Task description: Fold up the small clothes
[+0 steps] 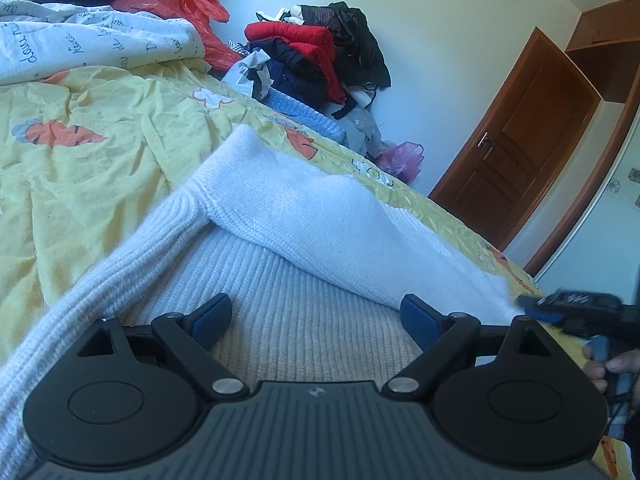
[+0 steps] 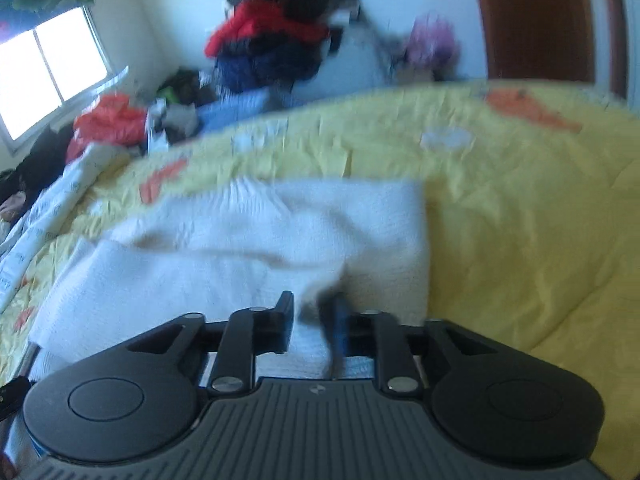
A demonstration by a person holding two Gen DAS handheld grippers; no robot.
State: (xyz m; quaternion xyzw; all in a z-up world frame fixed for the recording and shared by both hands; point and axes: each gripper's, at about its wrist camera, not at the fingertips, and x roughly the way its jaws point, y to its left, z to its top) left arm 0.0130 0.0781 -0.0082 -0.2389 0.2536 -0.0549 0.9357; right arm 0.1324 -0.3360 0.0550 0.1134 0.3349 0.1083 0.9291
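Observation:
A white knitted sweater [image 1: 280, 216] lies on the yellow carrot-print quilt [image 1: 100, 168], one side folded over its ribbed body. My left gripper [image 1: 316, 312] hovers low over the ribbed part with its blue pads wide apart and nothing between them. At the right edge of the left wrist view, a hand holds my right gripper [image 1: 568, 308] by the sweater's near corner. The right wrist view is blurred. There the right gripper [image 2: 312, 304] stands partly open above the sweater [image 2: 240, 232], with white cloth showing in the gap and the pads not pressing on it.
A heap of red, dark and blue clothes [image 1: 320, 52] sits at the bed's far edge by the wall. Beside it lie a red plastic bag [image 1: 188, 4] and a white printed duvet [image 1: 80, 40]. A brown door [image 1: 516, 152] stands right; a window [image 2: 48, 68] is far left.

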